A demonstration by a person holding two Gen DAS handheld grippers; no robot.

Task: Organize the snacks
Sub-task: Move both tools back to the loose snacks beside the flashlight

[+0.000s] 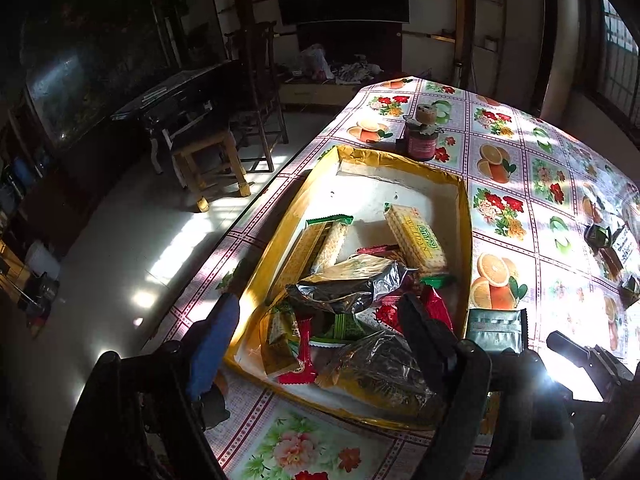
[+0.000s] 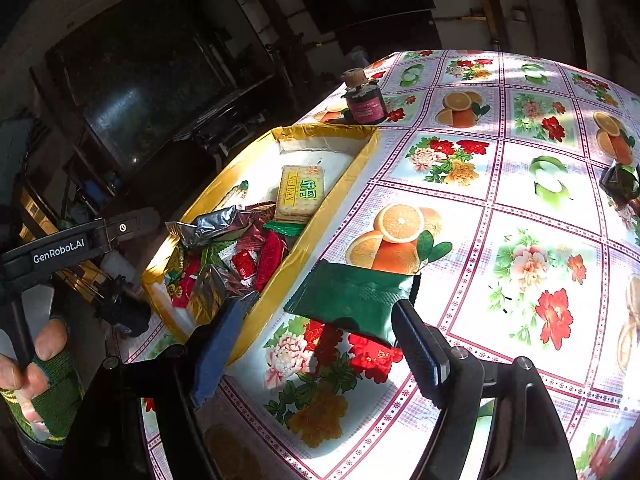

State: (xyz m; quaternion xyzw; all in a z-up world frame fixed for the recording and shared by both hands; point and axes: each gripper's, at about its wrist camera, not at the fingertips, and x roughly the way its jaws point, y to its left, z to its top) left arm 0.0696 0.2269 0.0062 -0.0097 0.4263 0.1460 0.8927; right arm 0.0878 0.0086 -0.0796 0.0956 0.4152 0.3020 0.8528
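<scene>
A shallow yellow-rimmed cardboard tray [image 1: 466, 216] [image 2: 352, 168] lies on the table and holds several snack packets: cracker packs [image 1: 416, 240] [image 2: 300, 194], silver foil bags [image 1: 348, 284], red and green wrappers. My left gripper [image 1: 316, 320] is open and empty, hovering over the near end of the tray. A dark green packet [image 2: 352, 300] [image 1: 496, 326] lies flat on the tablecloth just right of the tray. My right gripper [image 2: 316, 332] is open and empty, just in front of that packet, apart from it.
A dark red jar [image 1: 420, 140] [image 2: 364, 104] stands beyond the tray's far end. More small dark packets [image 1: 600, 236] [image 2: 620, 180] lie at the table's right. The table's left edge [image 1: 256, 216] drops to a floor with a wooden stool [image 1: 208, 160] and chair.
</scene>
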